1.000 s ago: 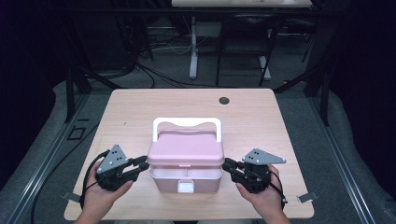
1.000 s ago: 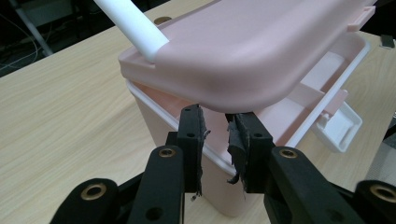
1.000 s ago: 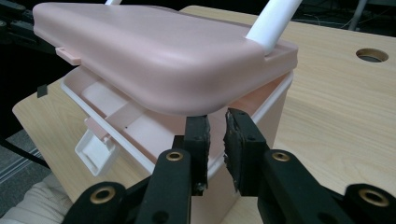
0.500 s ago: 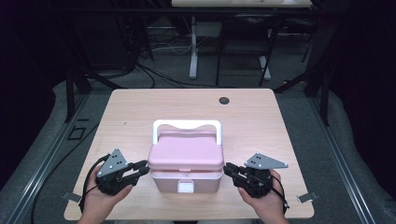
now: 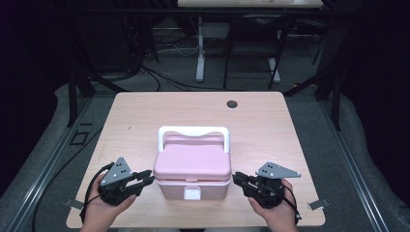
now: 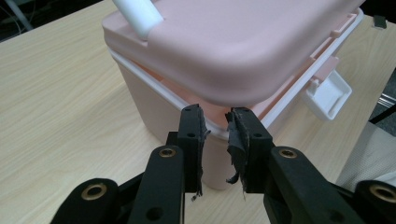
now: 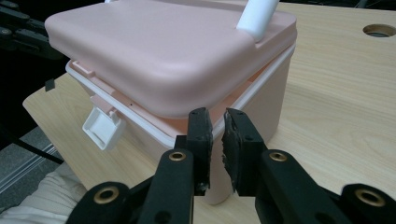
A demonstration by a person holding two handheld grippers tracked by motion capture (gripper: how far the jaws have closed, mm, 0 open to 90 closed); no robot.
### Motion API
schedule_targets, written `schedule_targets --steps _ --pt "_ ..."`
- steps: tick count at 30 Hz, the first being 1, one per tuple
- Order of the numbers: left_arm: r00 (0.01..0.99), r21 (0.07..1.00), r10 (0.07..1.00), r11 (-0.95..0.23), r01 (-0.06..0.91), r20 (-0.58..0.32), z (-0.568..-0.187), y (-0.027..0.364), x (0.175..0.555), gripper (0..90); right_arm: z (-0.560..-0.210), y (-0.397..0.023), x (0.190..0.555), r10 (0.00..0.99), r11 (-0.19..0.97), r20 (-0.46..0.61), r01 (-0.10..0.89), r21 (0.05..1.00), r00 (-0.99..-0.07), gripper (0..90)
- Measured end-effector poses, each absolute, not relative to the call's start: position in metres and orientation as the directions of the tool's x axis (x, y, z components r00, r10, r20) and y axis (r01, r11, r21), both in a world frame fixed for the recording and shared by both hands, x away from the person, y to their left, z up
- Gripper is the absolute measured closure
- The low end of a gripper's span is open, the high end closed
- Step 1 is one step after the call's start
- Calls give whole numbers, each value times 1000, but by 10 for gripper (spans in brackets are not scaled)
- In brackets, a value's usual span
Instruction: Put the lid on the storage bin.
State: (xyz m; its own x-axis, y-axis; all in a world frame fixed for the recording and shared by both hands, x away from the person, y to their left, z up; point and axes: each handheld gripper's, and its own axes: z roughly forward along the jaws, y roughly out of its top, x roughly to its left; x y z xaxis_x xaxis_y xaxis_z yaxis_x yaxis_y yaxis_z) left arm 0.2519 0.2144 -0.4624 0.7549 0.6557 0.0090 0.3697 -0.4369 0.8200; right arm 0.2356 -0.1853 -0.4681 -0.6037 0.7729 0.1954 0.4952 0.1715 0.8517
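Pink box [image 5: 192, 166] sits between both grippers — left [image 5: 145, 179], right [image 5: 238, 179].

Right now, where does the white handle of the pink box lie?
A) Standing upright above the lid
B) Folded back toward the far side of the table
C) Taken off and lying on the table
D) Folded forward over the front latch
B: in the high view the white handle lies behind the lid of the pink box, on the side away from the white latch.
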Motion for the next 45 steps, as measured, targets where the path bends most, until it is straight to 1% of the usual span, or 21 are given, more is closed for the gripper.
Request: schedule_targets --steps 5,14,22,26,30,35,39,40,43,44,45 --pt "747 809 665 -447 383 14 -466 218 251 743 -468 -186 235 773 169 196 494 853 -603 802" --pt "725 815 689 -421 399 2 -468 230 251 745 -466 -190 237 771 167 201 497 851 -604 797" --pt "709 827 705 -388 408 -19 -466 235 260 708 -466 -193 245 787 165 198 509 845 -584 769" --pt "695 834 718 -365 414 -32 -464 237 266 674 -465 -196 250 804 169 179 507 845 -567 725" --pt "683 838 729 -345 422 -44 -464 239 275 636 -465 -200 258 812 153 190 516 843 -552 663" --pt "671 838 739 -325 438 -63 -466 240 286 592 -464 -205 269 833 125 194 517 847 -519 611" --pt "650 838 756 -302 454 -79 -469 242 295 554 -464 -208 278 835 108 205 516 850 -511 560" --pt "641 840 763 -291 457 -85 -471 243 299 550 -465 -208 280 854 105 186 512 853 -486 543" --pt "625 837 775 -278 471 -94 -474 246 305 521 -467 -210 287 857 84 195 502 861 -477 503" --pt "619 837 779 -272 475 -98 -476 247 308 515 -468 -210 289 867 71 188 488 870 -461 488" --pt "614 837 783 -265 479 -103 -478 248 310 511 -469 -212 291 866 79 185 493 867 -464 476"
